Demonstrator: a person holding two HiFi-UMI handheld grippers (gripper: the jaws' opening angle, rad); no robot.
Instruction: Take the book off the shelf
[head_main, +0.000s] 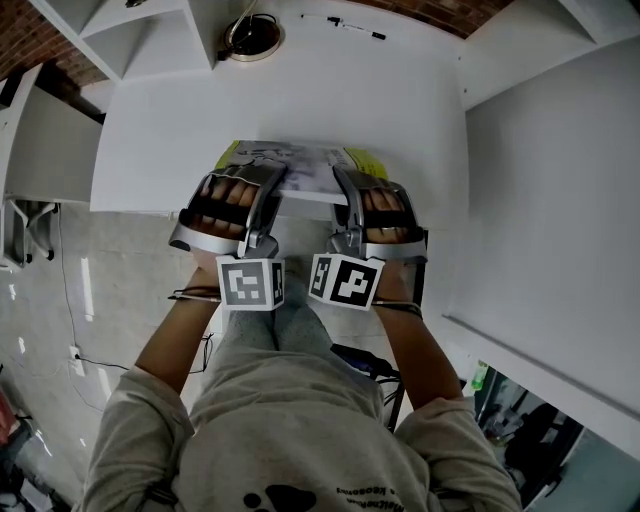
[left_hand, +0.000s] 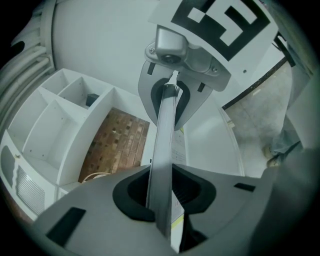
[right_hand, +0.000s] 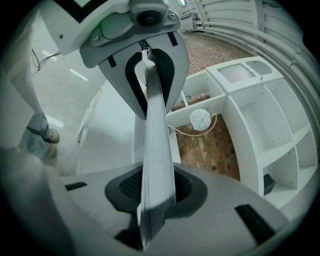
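Observation:
A thin book (head_main: 296, 166) with a grey cover and yellow-green corners lies flat over the near edge of the white table (head_main: 300, 95). My left gripper (head_main: 232, 188) is shut on its left end and my right gripper (head_main: 368, 192) is shut on its right end. In the left gripper view the book's page edge (left_hand: 164, 150) runs from my own pads (left_hand: 131, 196) up to the opposite gripper (left_hand: 167, 95). The right gripper view shows the same: the book (right_hand: 156, 150) is pinched between the pads (right_hand: 186, 186), with the left gripper (right_hand: 150, 65) at its far end.
White cubby shelves (head_main: 130, 40) stand at the back left and a tall white shelf panel (head_main: 560, 200) runs along the right. A round corded object (head_main: 250, 38) and small dark items (head_main: 345, 24) lie at the table's far side. Brick floor shows beyond.

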